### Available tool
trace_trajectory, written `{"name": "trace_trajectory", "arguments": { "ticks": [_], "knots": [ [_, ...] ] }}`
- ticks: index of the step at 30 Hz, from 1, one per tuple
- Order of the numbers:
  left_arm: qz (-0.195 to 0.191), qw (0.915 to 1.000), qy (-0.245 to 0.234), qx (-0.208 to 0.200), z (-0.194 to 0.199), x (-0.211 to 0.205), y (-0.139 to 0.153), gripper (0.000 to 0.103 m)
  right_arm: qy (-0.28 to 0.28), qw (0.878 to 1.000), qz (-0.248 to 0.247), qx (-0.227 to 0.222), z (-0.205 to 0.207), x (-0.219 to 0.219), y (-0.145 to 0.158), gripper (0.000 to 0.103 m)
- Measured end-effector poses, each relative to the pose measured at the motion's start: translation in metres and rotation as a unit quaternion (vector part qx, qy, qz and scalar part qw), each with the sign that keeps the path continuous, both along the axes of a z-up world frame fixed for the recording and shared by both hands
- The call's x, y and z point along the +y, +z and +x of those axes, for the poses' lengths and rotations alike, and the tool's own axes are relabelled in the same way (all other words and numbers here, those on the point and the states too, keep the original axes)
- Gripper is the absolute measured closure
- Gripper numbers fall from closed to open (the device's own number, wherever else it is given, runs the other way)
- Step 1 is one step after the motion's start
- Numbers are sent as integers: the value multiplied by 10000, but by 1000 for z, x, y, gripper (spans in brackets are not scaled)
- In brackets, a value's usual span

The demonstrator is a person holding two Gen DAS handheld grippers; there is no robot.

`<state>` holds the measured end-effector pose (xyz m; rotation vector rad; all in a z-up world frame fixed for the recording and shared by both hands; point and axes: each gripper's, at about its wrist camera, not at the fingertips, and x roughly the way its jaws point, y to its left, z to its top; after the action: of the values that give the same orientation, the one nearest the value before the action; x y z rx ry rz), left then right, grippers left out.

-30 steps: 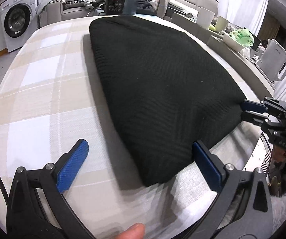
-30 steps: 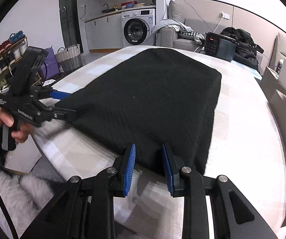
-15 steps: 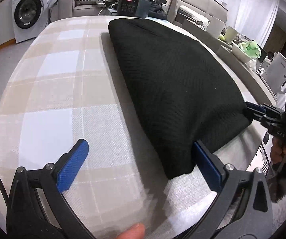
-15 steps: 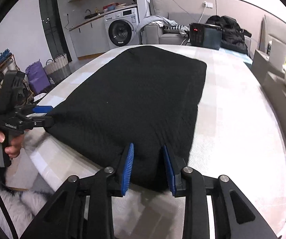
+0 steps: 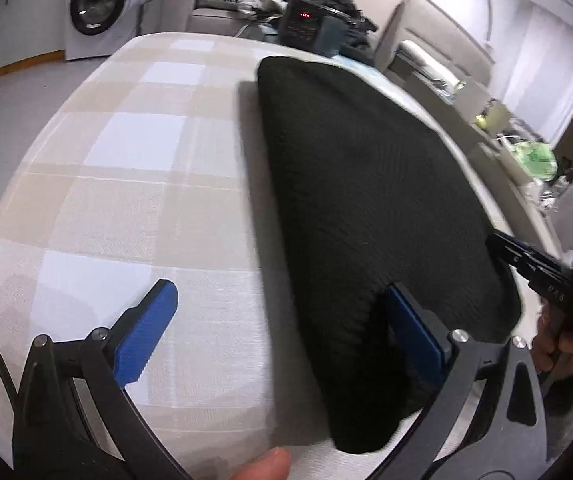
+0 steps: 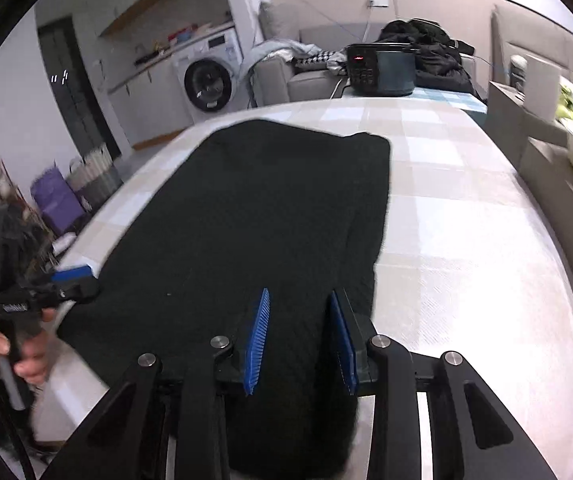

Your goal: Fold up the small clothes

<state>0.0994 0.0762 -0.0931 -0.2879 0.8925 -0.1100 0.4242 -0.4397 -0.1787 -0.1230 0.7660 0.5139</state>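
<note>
Gripping black knit cloth (image 6: 254, 216): right claw (image 6: 300, 344) | left claw (image 5: 282, 328) spread wide | label lettering blurred, perhaps unreadable

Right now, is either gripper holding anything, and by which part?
Right gripper grips the black garment at its near edge. Left gripper is open, one finger over the cloth's near corner, holding nothing.

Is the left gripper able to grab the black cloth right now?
Probably yes. The left gripper is open wide, and the black cloth lies partly between its fingers, with nothing in the way.
</note>
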Motion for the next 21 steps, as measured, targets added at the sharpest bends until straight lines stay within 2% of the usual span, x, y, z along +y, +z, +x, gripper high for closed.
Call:
{"name": "trace_trajectory", "arguments": {
  "ticks": [2,4,8,9,11,13,16,21],
  "knots": [
    [147,9999,-16,-32,-2,0,0,1,0,9998,-181,-89,-1,-3,-2,70],
    [254,9997,-13,-15,-4,2,-1,1,-116,9999,-108,5,-1,-16,-5,70],
    [199,9998,-7,9,-2,6,-2,1,-522,9980,208,283,7,-46,-5,70],
    [152,9999,9,15,0,7,-2,1,-601,9966,420,366,9,-53,-2,70],
    [69,10000,58,38,1,8,-1,1,-568,9955,654,392,12,-57,2,70],
    [69,9999,85,77,8,7,0,1,-474,9954,750,358,15,-53,7,70],
    [191,9996,197,75,18,2,6,1,-327,9970,631,321,18,-36,8,70],
    [401,9989,109,-233,23,-20,27,1,66,9993,372,60,2,-3,12,70]
  ]
}}
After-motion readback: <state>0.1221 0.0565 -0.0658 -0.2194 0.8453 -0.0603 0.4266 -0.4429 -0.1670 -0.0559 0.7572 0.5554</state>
